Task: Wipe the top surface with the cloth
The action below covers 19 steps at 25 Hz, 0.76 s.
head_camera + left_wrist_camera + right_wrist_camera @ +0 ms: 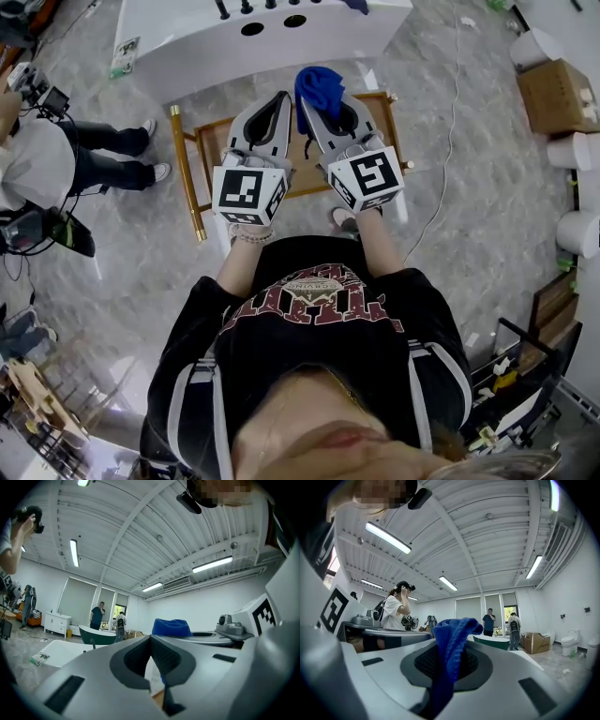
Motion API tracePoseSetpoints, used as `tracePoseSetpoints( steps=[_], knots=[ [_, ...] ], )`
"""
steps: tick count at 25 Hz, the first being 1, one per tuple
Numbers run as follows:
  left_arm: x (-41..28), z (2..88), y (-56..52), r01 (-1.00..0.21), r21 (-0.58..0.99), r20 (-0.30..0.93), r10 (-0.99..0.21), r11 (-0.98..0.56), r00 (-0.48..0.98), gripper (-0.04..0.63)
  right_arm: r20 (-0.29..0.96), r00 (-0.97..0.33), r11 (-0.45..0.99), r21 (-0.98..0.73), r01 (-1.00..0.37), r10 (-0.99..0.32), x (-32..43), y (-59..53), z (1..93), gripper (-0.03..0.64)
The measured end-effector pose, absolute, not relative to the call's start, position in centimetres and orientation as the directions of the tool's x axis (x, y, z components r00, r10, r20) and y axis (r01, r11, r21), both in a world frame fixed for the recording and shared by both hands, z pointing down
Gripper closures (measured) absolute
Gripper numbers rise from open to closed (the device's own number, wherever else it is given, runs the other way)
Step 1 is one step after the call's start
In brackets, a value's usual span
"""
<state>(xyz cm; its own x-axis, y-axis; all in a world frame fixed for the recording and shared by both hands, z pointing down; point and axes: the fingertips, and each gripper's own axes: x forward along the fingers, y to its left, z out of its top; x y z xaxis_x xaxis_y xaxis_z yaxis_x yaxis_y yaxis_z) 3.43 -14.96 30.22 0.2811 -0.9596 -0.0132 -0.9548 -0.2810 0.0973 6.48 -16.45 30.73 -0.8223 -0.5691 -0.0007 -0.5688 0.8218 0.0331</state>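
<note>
Head view: the person holds both claws side by side in front of the chest, at the frame's centre, tips toward the upper edge. The left claw [279,101] is closed and holds nothing. The right claw [313,97] grips a blue cloth [317,82], which bunches up past its tips. Beneath them, on the grey marble floor, stands a wooden stand with a gold frame [185,159]. A white tabletop [187,42] with dark holes lies at the top of the frame. A bystander's legs [108,155] show at the left edge.

Left gripper view: the claw [151,639] points upward toward the ceiling, its jaws meeting at the tips with nothing between them. Just right of the tips rises the blue cloth [172,626]. A green bathtub [99,636] stands in the lower left background.

Right gripper view: the claw [449,649] is clamped on the cloth [457,627], which runs down between the jaws and pokes out above them. A cardboard box [534,642] sits at right.
</note>
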Motion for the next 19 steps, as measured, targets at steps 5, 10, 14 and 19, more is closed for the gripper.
tracePoseSetpoints(
  steps=[5, 10, 14, 19],
  knots=[
    [3.48, 30.19, -15.08, -0.956, 0.085, -0.014, -0.96, -0.28, 0.28, 0.549, 0.002, -0.824, 0.824, 0.027, -0.566, -0.566, 6.42, -16.46, 30.82, 0.561],
    [3.21, 29.9, -14.97, -0.956, 0.077, -0.016, -0.959, -0.282, 0.282, 0.549, 0.0, -0.824, 0.824, 0.033, -0.566, -0.566, 6.18, -16.35, 30.52, 0.561],
    [3.34, 29.94, -14.96, -0.957, 0.07, -0.015, -0.959, -0.282, 0.282, 0.549, 0.007, -0.826, 0.825, 0.033, -0.564, -0.564, 6.21, -16.34, 30.67, 0.561],
    [3.42, 30.02, -15.15, -0.956, 0.066, -0.012, -0.959, -0.284, 0.284, 0.549, 0.01, -0.826, 0.826, 0.032, -0.563, -0.563, 6.13, -16.53, 30.68, 0.561]
  ],
)
